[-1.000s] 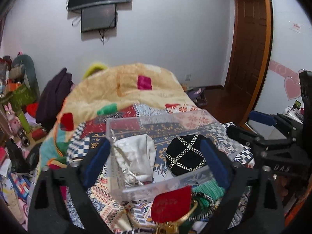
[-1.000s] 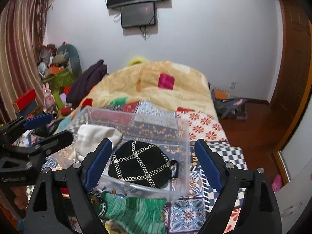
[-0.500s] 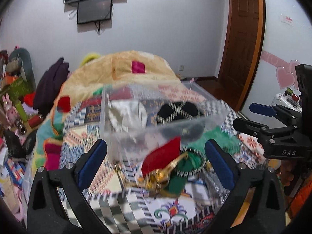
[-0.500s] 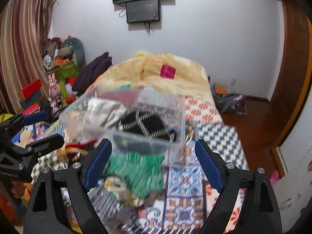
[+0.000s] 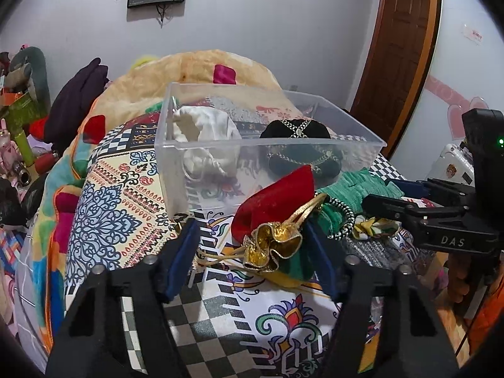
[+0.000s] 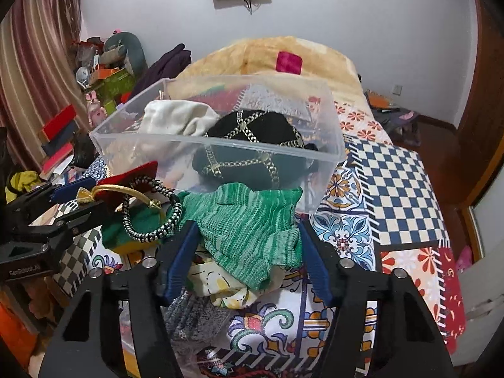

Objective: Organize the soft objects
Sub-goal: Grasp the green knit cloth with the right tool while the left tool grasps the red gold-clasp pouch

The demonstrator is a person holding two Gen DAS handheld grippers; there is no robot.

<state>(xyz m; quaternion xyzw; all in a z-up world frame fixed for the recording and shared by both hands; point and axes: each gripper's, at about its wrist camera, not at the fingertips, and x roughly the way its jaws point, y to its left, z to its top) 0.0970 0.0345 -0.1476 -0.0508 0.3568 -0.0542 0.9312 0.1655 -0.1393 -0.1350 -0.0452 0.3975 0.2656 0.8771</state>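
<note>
Left hand-held gripper (image 5: 252,252) gapes around the pouch (image 5: 277,220); right hand-held gripper (image 6: 249,252), released, straddles the sweater (image 6: 249,220). The cord (image 6: 151,211) may snag.

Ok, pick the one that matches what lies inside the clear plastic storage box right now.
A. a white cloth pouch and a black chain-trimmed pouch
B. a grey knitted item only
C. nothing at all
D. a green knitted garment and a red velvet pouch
A: the clear plastic storage box holds the white cloth pouch and the black chain-trimmed pouch; the green knitted garment lies outside it on the bed.
</note>
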